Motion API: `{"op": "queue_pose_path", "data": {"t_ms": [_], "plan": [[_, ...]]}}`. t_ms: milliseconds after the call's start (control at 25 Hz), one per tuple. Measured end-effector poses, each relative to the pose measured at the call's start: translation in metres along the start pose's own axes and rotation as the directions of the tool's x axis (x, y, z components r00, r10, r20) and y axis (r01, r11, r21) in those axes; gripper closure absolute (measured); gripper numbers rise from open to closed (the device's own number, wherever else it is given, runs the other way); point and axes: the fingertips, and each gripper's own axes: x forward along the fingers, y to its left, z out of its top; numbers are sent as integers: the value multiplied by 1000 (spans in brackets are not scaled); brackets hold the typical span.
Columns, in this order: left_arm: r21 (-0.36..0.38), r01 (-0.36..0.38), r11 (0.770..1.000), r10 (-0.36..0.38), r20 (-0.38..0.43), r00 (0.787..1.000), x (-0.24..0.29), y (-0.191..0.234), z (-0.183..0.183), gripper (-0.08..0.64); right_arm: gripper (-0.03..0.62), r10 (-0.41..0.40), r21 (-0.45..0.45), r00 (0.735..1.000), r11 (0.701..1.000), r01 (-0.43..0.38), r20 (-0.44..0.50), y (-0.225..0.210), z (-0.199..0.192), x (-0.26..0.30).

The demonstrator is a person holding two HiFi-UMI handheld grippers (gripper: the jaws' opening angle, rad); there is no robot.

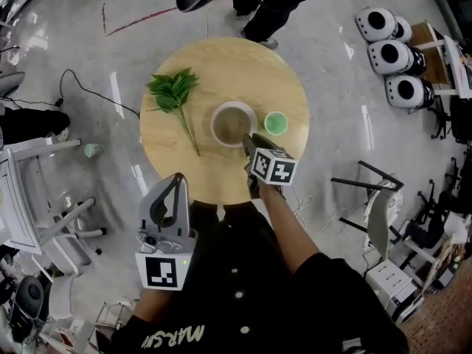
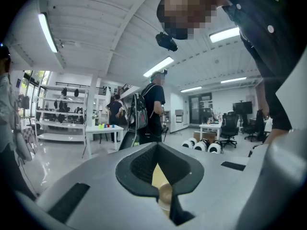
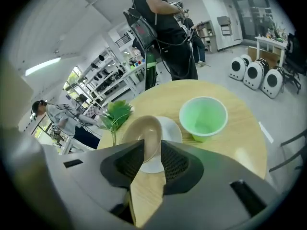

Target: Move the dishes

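A brown bowl (image 1: 231,124) (image 3: 141,131) sits on a white plate (image 1: 214,116) (image 3: 171,128) in the middle of a round wooden table (image 1: 221,65). Beside it to the right stands an empty green cup (image 1: 276,122) (image 3: 203,116). My right gripper (image 1: 248,140) (image 3: 149,147) reaches in from the near side, and its jaws are shut on the bowl's near rim. My left gripper (image 1: 177,177) (image 2: 156,147) hangs off the table's near edge at the left, shut and holding nothing.
A green leafy sprig (image 1: 173,91) (image 3: 115,115) lies on the table's left part. A person (image 1: 269,6) stands at the far edge. White round devices (image 1: 391,54) and chairs (image 1: 369,198) stand on the floor at the right, and a white chair (image 1: 51,198) at the left.
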Motion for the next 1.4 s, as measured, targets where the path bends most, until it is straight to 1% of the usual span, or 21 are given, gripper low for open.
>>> {"op": "queue_pose_path", "data": {"t_ms": [200, 480, 600, 960, 1040, 1200, 1400], "plan": [[-6, 2, 1000, -2, -19, 1000, 5, 0, -7, 543, 486, 4, 86, 1000, 996, -2, -22, -9, -1, 14], [-18, 2, 1000, -3, -43, 999, 10, 2, -18, 543, 514, -3, 150, 999, 989, 9, -40, -16, -2, 27], [-22, 0, 1000, -1, -49, 999, 11, 3, -20, 543, 519, -4, 160, 999, 987, 11, -45, -17, -2, 30], [-26, 0, 1000, -1, -55, 998, 11, 4, -22, 543, 566, -19, 186, 998, 982, 29, -58, -20, -1, 33], [-28, -1, 1000, 0, -54, 999, 12, 5, -23, 543, 582, -25, 183, 998, 982, 36, -63, -21, -1, 34], [-27, -1, 1000, -1, -57, 998, 10, 4, -23, 543, 584, -24, 174, 997, 984, 36, -71, -20, -2, 32], [-23, -2, 1000, 0, -53, 999, 6, 4, -24, 543, 588, -1, 156, 998, 988, 12, -68, -13, -2, 25]]}}
